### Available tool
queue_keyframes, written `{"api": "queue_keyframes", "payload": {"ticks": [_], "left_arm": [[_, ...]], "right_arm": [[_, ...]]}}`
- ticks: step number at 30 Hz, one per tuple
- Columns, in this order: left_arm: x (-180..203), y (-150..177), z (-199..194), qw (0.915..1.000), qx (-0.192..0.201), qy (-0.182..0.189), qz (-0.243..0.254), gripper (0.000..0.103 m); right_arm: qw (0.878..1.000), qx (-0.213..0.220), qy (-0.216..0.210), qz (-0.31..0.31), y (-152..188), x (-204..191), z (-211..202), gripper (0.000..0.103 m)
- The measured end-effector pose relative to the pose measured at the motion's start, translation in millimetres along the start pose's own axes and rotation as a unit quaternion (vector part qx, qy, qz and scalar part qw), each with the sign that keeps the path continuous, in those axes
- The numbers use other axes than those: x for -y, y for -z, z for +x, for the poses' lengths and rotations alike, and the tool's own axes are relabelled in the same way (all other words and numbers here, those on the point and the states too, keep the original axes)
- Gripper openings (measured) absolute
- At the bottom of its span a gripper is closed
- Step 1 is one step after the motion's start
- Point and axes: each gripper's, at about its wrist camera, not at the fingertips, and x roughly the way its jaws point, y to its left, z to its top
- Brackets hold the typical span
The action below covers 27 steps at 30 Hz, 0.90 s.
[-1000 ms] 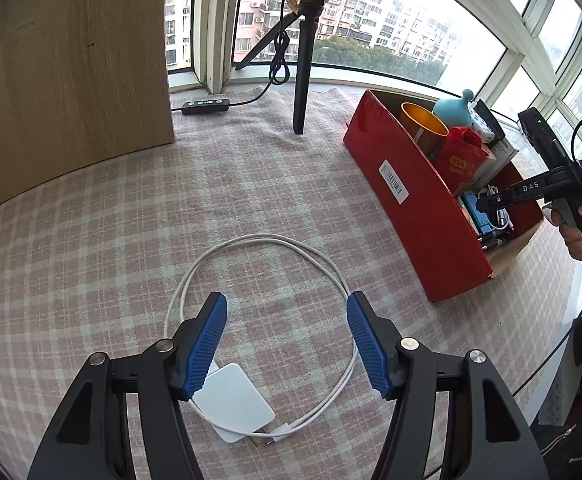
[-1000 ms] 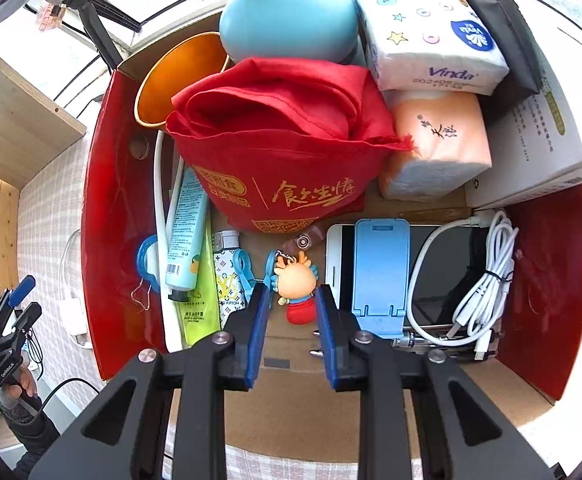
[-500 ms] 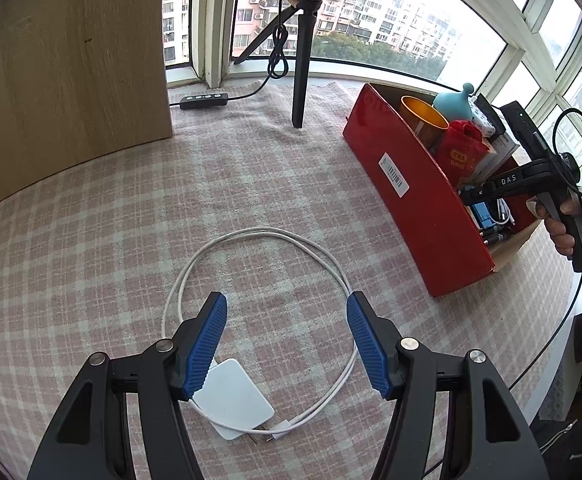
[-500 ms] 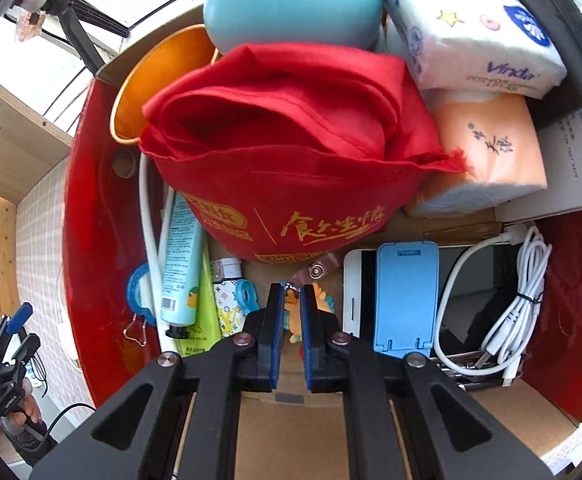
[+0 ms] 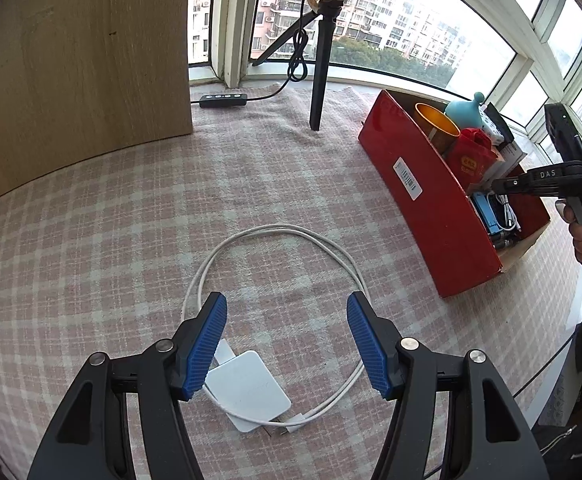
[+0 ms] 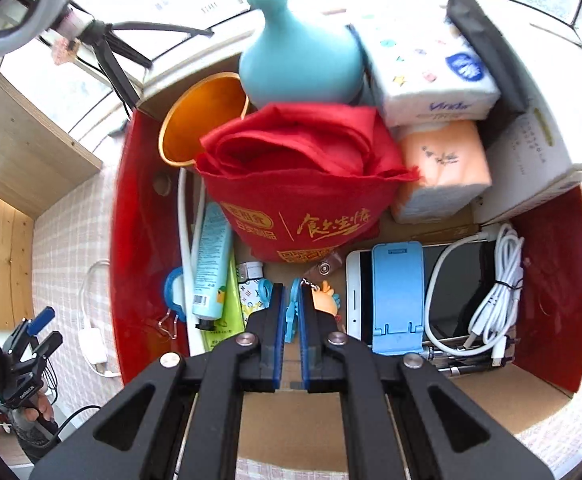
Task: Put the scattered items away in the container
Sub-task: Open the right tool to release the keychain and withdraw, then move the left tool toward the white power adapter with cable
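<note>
Above the checked cloth (image 5: 131, 208), the left gripper (image 5: 287, 344) hangs with jaws wide apart over the white charger (image 5: 247, 390) and its looped cable (image 5: 283, 232). Inside the red box (image 6: 131, 240), the right gripper (image 6: 289, 312) is clamped on a blue keychain (image 6: 291, 320) whose figure (image 6: 325, 300) hangs beside the fingers.

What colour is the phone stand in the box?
Light blue; the phone stand shows best in the right wrist view.
</note>
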Motion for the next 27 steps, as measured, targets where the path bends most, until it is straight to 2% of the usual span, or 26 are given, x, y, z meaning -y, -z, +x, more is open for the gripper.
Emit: {"api": "queue_keyframes", "payload": {"ticks": [3,4,7,9,12,15,18,21,26,27], "left_arm": [[-11,8,-3,0.9998,0.003,-0.011,-0.017,0.060],[-14,10,-4,0.9996,0.004,-0.015,-0.022,0.060],[-24,19,-9,0.9990,0.007,-0.020,-0.039,0.060],[-30,26,-12,0.9983,0.009,-0.029,-0.049,0.060],[-41,36,-16,0.9968,0.006,-0.040,-0.070,0.060],[-51,48,-20,0.9949,0.001,-0.049,-0.088,0.060],[-55,60,-24,0.9938,-0.003,-0.056,-0.096,0.060],[-53,67,-29,0.9936,-0.001,-0.057,-0.097,0.060],[-50,72,-34,0.9938,0.007,-0.048,-0.100,0.060],[-50,72,-34,0.9938,0.006,-0.046,-0.101,0.060]], "right_arm": [[0.996,0.079,-0.015,0.026,7,19,-41,0.017],[0.994,0.100,-0.026,0.043,-4,28,-51,0.021],[0.982,0.153,-0.058,0.094,15,60,-69,0.023],[0.977,0.170,-0.059,0.116,24,66,-72,0.023],[0.974,0.174,-0.052,0.133,55,74,-67,0.023],[0.979,0.166,-0.032,0.117,70,69,-72,0.023],[0.981,0.167,0.003,0.096,72,54,-60,0.023],[0.984,0.161,-0.002,0.083,78,48,-60,0.023],[0.983,0.165,0.018,0.074,84,47,-73,0.025],[0.983,0.167,0.019,0.076,85,50,-77,0.029]]}}
